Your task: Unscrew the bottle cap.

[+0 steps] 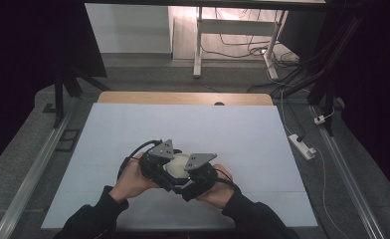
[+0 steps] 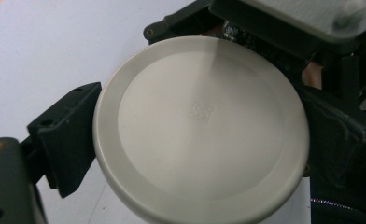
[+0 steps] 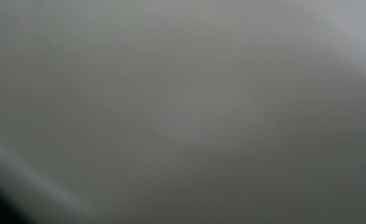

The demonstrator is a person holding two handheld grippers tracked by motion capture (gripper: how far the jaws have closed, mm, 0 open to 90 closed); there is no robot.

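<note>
The round, smooth off-white plastic dish [image 2: 200,128] carries a faint square embossed mark at its centre. The left tool [image 1: 159,162] and right tool [image 1: 197,172] are black with grey three-cornered top plates. The flat pale blue-white surface [image 1: 133,129] has a light wooden edge, and the sleeves are black.

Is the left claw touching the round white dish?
Touching. In the left gripper view, the left claw has its black jaws pressed against both sides of the round white dish.

High view looks down; both gripper views crowd the pale disc [image 2: 200,128].
</note>
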